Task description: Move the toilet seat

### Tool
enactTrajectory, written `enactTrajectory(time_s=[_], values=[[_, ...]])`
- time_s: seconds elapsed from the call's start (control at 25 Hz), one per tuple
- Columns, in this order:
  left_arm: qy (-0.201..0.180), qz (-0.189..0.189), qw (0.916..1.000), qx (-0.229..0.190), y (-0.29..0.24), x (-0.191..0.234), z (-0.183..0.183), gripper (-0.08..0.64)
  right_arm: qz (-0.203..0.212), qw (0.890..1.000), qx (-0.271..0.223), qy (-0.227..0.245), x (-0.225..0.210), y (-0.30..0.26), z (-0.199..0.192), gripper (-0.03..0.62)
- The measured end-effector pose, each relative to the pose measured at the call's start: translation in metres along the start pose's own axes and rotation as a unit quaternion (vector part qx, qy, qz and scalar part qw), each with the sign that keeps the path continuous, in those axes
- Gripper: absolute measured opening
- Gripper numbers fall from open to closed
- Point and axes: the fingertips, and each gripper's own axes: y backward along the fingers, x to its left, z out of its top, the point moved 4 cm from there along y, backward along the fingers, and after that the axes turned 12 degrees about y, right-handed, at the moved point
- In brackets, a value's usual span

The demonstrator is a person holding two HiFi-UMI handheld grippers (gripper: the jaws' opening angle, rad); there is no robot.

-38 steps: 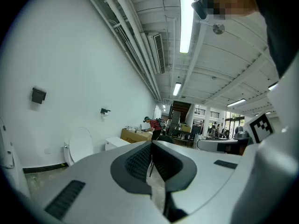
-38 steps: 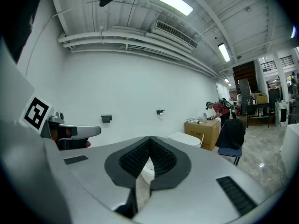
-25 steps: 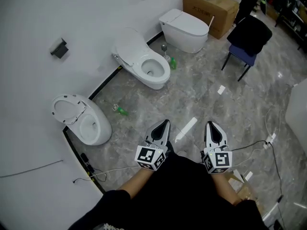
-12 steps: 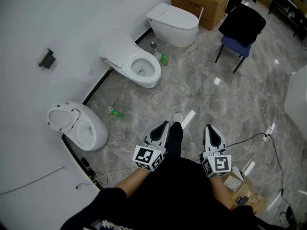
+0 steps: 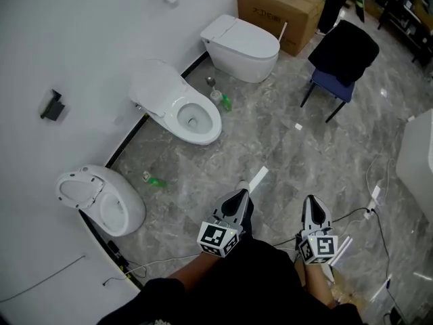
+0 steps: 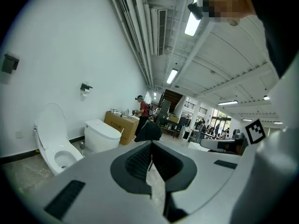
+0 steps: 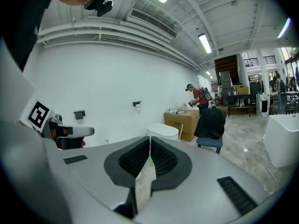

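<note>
Head view, person standing on the grey marbled floor point(image 5: 270, 134).
- Left hand-held gripper point(image 5: 238, 198): jaws together, nothing between them. Its own view agrees, with pads meeting at the tip point(image 6: 150, 147).
- Right hand-held gripper point(image 5: 312, 207): jaws also closed on nothing point(image 7: 149, 143). It is level with the left one and just apart from it.
- Both point toward 12 o'clock and are held low in front of the body, touching nothing.
- Three toilets stand along the white wall.
- Nearest toilet point(image 5: 118, 208): 9 o'clock of the left gripper, well apart. Its toilet seat point(image 5: 76, 189) is tipped up against the wall and the bowl is open.
- Middle toilet point(image 5: 193, 119): 11 o'clock, lid point(image 5: 155, 87) raised.
- Far toilet point(image 5: 241, 40): 12 o'clock, lid down, with a cardboard box point(image 5: 279, 7) behind it.
- Chair point(image 5: 342, 54): 1 o'clock, draped in dark cloth.
- Green bottle point(image 5: 157, 181): lying on the floor between the nearest and middle toilets.
</note>
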Motion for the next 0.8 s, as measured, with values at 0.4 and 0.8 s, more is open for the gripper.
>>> enactTrajectory(time_s=[0.4,0.8], values=[[0.031,0.061,0.9975,-0.02,-0.084,0.097,0.075,0.016,0.081,0.994,0.008,0.071,-0.012,-0.164,0.075,0.032],[0.028,0.072,0.9969,-0.018,-0.137,0.124,0.112,0.016,0.08,0.996,0.03,0.032,-0.039,-0.22,0.094,0.032]])
